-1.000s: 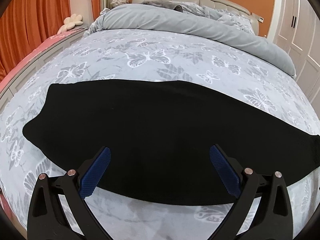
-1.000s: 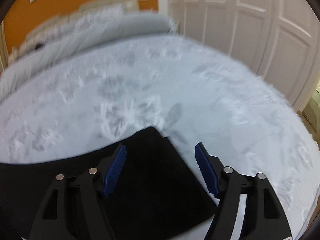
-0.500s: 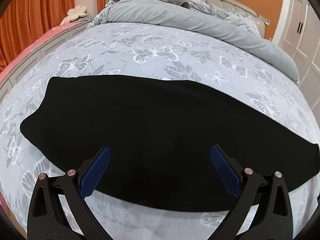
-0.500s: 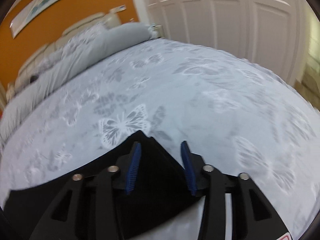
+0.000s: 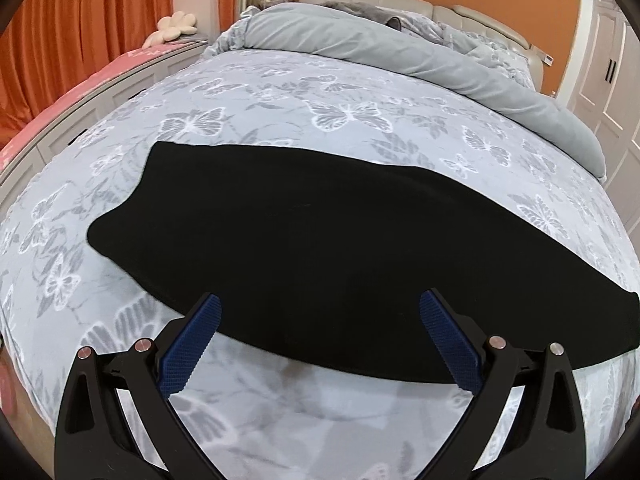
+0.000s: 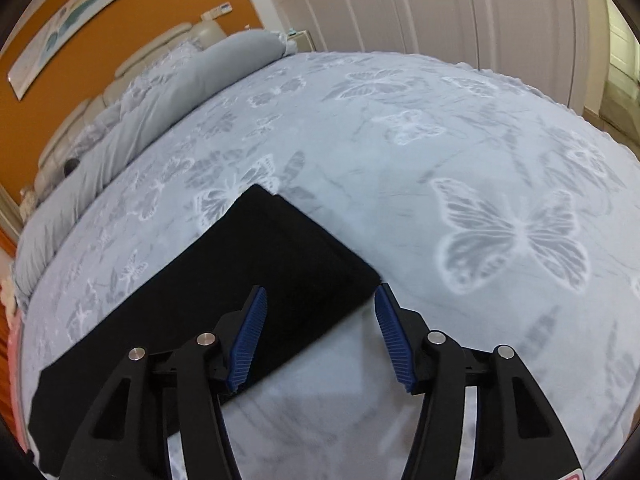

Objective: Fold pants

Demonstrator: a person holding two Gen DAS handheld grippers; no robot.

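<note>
1 black pants (image 5: 320, 256) flat on bedspread (image 5: 348, 120) | your L gripper (image 5: 320, 320) wide, holds nothing | your R gripper (image 6: 320, 320) jaws just opening, pants corner between, unpinched

Your pants (image 5: 320, 248) lie flat across the bed (image 5: 360, 92), lengthwise left to right, near its front edge. Rolled duvet (image 5: 400, 44) sits behind them along the headboard edge. Pants' right end (image 6: 312, 256) stops well short of the bed's right edge.
</note>
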